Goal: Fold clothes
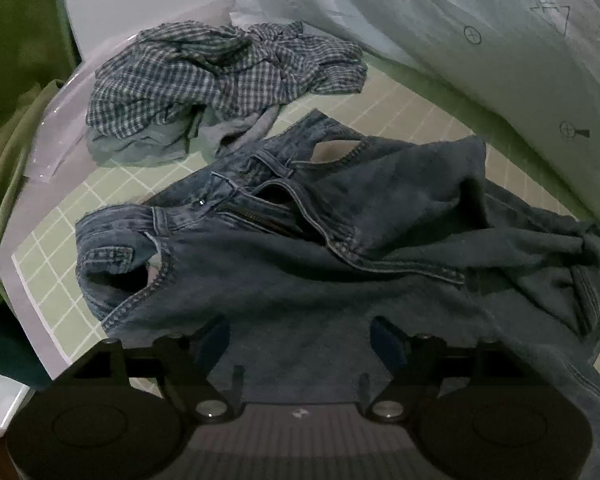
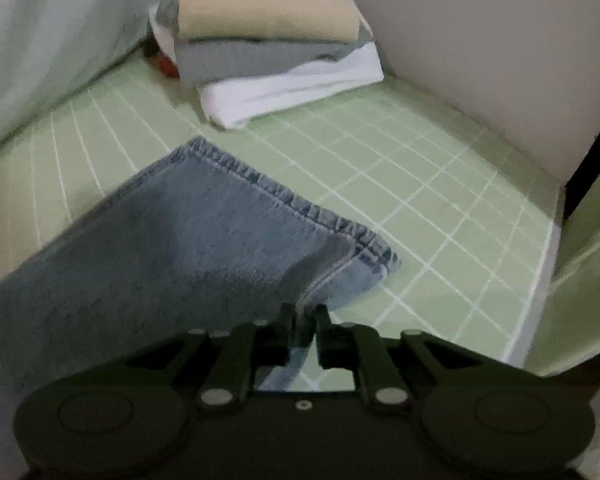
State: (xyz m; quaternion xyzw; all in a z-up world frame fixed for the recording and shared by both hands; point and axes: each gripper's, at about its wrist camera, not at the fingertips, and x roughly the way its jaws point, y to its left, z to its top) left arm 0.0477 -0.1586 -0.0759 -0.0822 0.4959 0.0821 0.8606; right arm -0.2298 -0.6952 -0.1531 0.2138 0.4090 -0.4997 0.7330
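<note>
Two grippers over one pair of faded blue denim jeans [image 1: 300, 264] lying crumpled on the pale green gridded cutting mat [image 1: 56, 248]: left gripper [image 1: 300, 340] hangs above the waistband end, jaws spread wide with nothing pinched, denim below them. Right gripper [image 2: 304, 320] has its jaws drawn in and clamped on the side seam near the hemmed leg cuff [image 2: 300, 208], though the frame is soft, so contact is probably firm. Crumpled blue-and-white checked shirt [image 1: 220, 76] lies beyond the waistband; folded stack of beige, grey and white garments [image 2: 276, 48] sits in the mat's far corner.
</note>
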